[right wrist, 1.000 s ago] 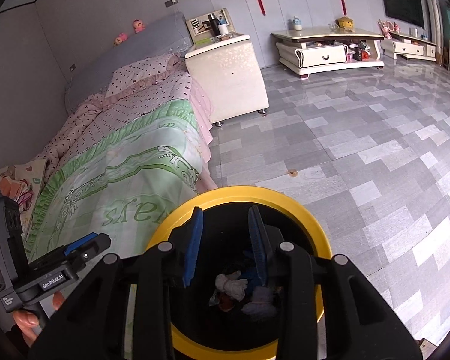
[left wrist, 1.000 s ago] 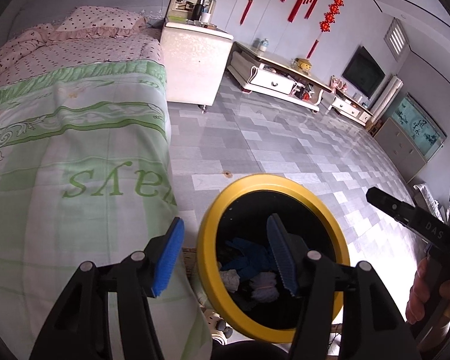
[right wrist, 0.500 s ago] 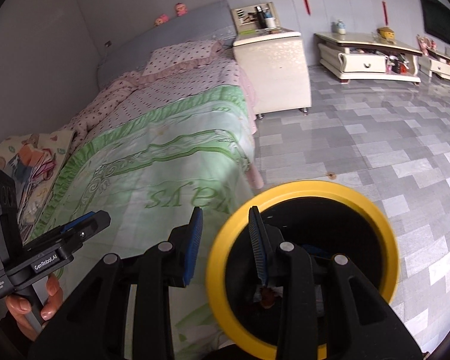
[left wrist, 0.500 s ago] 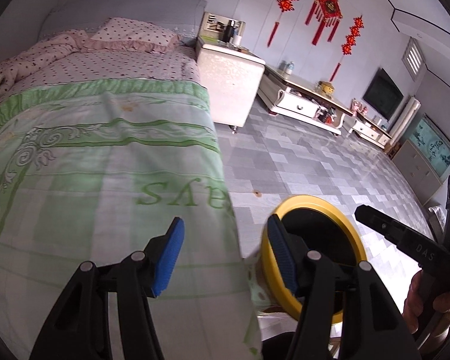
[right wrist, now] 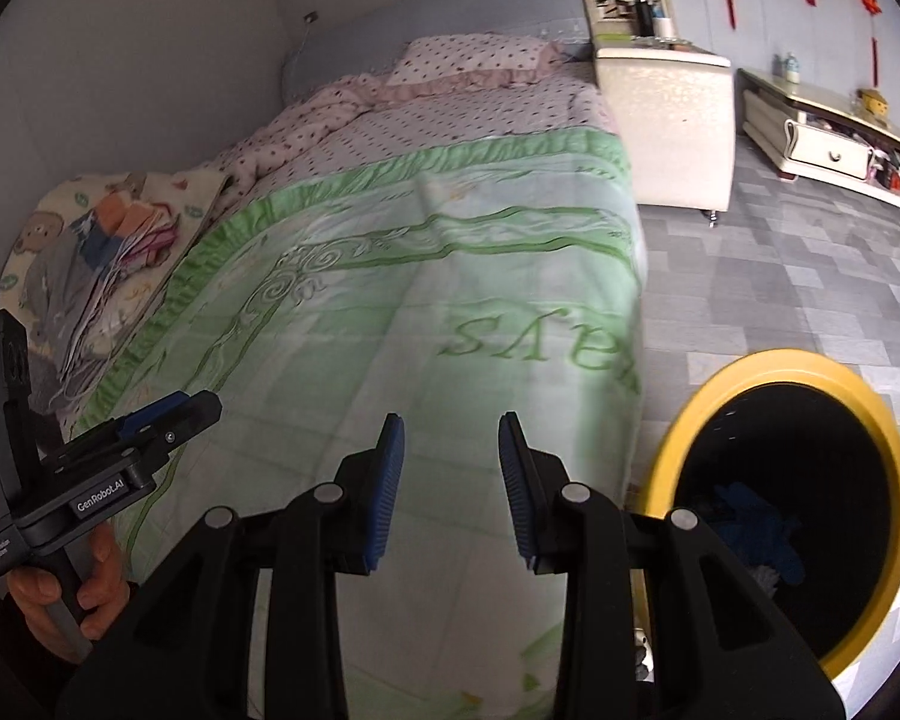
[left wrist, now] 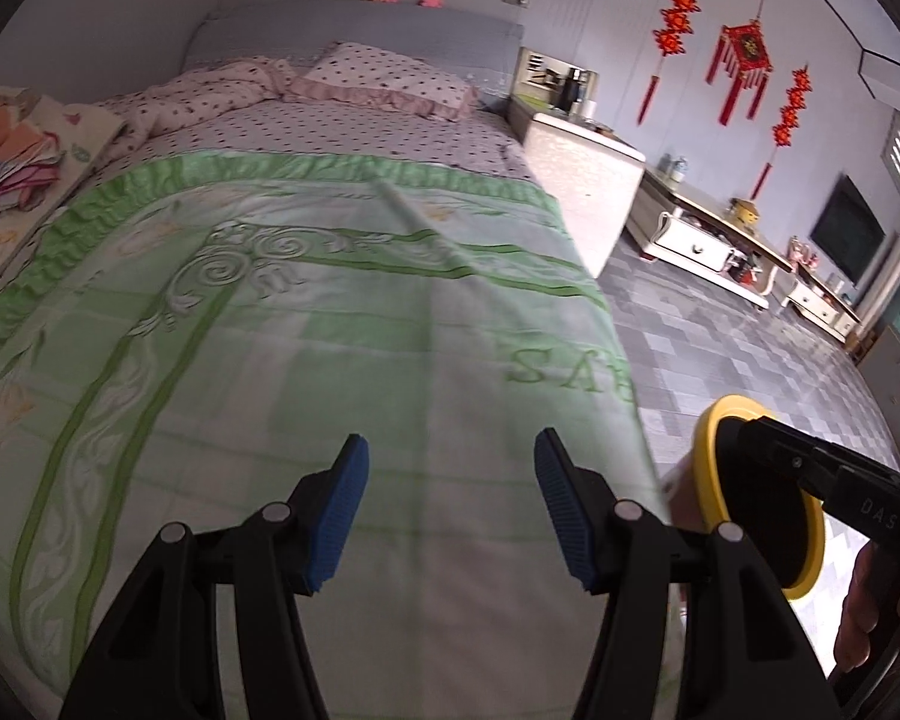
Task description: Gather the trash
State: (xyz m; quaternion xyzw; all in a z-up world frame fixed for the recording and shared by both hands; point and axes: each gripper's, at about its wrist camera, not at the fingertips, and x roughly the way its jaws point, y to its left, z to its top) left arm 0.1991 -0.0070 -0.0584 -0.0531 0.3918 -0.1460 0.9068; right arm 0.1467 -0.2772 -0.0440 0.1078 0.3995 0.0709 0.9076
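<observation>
A black trash bin with a yellow rim [right wrist: 768, 372] stands on the floor beside the bed, at the lower right of the right wrist view; blue and white trash [right wrist: 750, 531] lies inside. The bin's rim also shows in the left wrist view [left wrist: 705, 438], partly hidden by the right gripper's body. My left gripper [left wrist: 447, 510] is open and empty above the green bedspread [left wrist: 306, 360]. My right gripper [right wrist: 450, 489] is open and empty above the same bedspread [right wrist: 390, 312], left of the bin. No trash shows on the bedspread.
A pile of folded cloths [right wrist: 90, 258] lies at the bed's left edge. A spotted pillow [left wrist: 384, 78] and quilt are at the head. A white nightstand [right wrist: 666, 132] and a low TV cabinet [left wrist: 708, 246] stand on the grey tiled floor [right wrist: 780, 276].
Both grippers have swung left, from above the bin to above the bed. The bin has slid to the right in both views. Both stay open and empty.
</observation>
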